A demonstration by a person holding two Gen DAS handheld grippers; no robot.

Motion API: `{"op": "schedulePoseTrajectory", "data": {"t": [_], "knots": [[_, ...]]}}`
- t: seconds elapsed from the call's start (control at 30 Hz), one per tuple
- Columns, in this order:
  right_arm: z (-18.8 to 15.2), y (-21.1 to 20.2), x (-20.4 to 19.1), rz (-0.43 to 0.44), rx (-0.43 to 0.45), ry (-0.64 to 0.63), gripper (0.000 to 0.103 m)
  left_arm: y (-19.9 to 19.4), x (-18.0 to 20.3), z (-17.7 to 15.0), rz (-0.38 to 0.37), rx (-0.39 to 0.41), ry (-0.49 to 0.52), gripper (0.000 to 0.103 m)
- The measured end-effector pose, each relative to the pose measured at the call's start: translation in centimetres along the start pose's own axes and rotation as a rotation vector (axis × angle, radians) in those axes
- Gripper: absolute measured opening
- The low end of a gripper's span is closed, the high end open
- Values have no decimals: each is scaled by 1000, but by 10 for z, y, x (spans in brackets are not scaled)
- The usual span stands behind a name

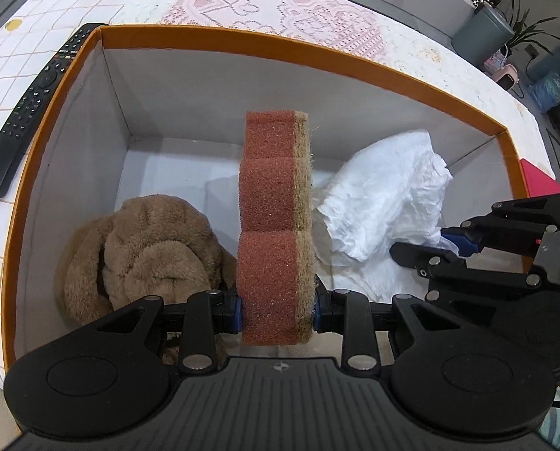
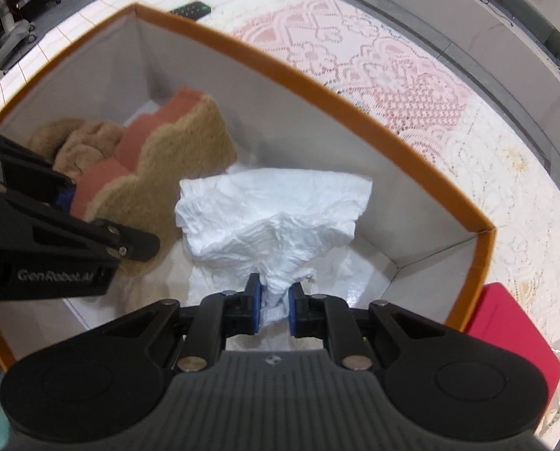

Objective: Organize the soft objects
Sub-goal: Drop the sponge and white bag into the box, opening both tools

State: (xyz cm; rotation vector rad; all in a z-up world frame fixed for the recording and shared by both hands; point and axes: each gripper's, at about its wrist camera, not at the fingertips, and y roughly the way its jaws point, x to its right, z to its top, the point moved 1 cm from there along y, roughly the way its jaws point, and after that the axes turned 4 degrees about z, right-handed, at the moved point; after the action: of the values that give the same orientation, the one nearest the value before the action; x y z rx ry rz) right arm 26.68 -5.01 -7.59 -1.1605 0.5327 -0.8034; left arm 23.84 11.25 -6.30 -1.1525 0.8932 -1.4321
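My left gripper (image 1: pixel 278 314) is shut on a red-brown wavy sponge (image 1: pixel 272 203) with a tan scouring side, held on edge inside the orange-rimmed box (image 1: pixel 242 43). The sponge also shows in the right wrist view (image 2: pixel 167 158). My right gripper (image 2: pixel 274 306) is shut on a crumpled white tissue (image 2: pixel 272 210) inside the same box (image 2: pixel 355 101); the tissue shows in the left wrist view (image 1: pixel 385 195) to the right of the sponge. A rolled brown fuzzy towel (image 1: pixel 140 251) lies on the box floor at the left, also in the right wrist view (image 2: pixel 76 139).
A black remote control (image 1: pixel 35 101) lies on the tablecloth left of the box. A red object (image 2: pixel 505 338) sits outside the box's right wall. A pink lace cloth (image 1: pixel 280 3) covers the table behind the box. Room furniture and plants stand far right.
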Motion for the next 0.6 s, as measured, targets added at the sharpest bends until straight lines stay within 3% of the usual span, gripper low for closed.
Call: {"op": "schedulePoseTrajectory", "data": {"t": [0.23, 0.37, 0.53, 0.6], "knots": [[0, 2, -7, -18, -3, -31, 23, 4, -7, 0, 4, -2, -35, 48], [-3, -9, -10, -23, -1, -48, 38, -4, -3, -3, 28, 13, -15, 68], [-8, -31, -14, -30, 24, -77, 51, -32, 0, -4, 47, 73, 15, 75], [-9, -38, -17, -22, 23, -106, 54, -43, -1, -5, 52, 91, 12, 83]]}}
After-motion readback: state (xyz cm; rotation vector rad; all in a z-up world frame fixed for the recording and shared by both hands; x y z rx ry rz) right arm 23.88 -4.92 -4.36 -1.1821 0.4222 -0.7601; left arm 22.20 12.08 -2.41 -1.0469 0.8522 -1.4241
